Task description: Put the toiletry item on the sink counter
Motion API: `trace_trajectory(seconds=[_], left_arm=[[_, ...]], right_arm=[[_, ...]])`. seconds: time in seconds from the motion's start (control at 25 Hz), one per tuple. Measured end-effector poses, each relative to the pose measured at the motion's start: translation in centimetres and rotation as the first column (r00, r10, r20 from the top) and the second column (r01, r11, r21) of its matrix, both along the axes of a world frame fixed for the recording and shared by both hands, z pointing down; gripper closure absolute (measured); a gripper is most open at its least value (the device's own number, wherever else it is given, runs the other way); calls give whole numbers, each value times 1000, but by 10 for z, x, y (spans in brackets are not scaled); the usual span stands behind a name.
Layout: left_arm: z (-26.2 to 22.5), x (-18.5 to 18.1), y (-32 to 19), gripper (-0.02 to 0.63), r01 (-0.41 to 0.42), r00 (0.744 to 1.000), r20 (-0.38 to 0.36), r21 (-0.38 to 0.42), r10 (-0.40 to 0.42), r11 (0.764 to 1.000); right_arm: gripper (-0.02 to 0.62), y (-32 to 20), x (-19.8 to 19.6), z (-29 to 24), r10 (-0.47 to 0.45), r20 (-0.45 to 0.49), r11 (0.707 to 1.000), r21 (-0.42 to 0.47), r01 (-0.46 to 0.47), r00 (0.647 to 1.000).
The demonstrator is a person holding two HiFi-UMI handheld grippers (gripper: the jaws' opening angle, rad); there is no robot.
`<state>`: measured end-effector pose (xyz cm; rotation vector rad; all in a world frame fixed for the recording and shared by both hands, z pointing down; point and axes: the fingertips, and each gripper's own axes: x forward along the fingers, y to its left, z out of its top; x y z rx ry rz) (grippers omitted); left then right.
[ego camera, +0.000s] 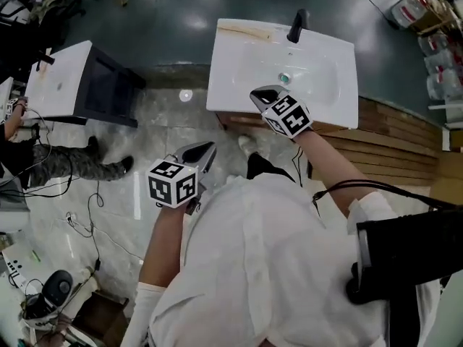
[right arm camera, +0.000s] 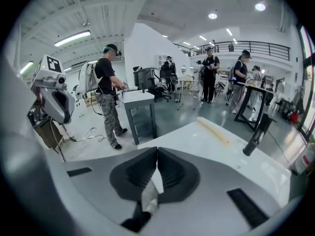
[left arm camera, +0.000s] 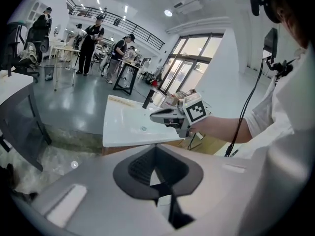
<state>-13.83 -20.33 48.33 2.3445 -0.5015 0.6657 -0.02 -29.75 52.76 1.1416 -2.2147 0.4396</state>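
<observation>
Left gripper (ego camera: 208, 149) and right gripper (ego camera: 260, 94) have fingers (right arm camera: 135, 176) together, empty; tan stick (ego camera: 244, 29), maybe the item, lies beyond the right one; pull back slowly

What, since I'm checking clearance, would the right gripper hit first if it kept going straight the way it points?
Probably the white sink counter: the right gripper, jaws shut, aims downward at its bare surface, clear of the black faucet. Exact depth is unclear.

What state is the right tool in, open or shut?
Shut. In the right gripper view the right tool has its jaws meeting at the tips, with nothing visibly gripped between them, over the white sink.
</observation>
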Motion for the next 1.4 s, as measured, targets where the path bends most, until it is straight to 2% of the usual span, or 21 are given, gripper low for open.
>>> trace_trajectory(seconds=[0.16,0.36,0.68,0.96,1.2,1.4], left_arm=[[6,1,23,600,-18,1000,-8,2,18,1000],[16,6,51,600,-55,998,-4,-14,55,998],[19,7,77,600,-102,995,0,-14,102,995],[14,1,80,600,-84,996,-11,3,84,996],[16,-9,82,600,-41,999,-13,3,41,999],[17,-16,84,600,-27,1000,-15,2,27,1000]], right_arm=[[589,52,-15,1,-14,19,1000,-24,14,1000],[589,108,-28,-9,-16,31,1000,-13,17,999],[589,161,-51,-20,-22,46,1000,10,21,999],[591,172,-59,-26,-60,24,998,21,60,998],[591,177,-80,-26,-132,20,991,22,131,991],[591,176,-89,-28,-148,23,989,27,147,989]])
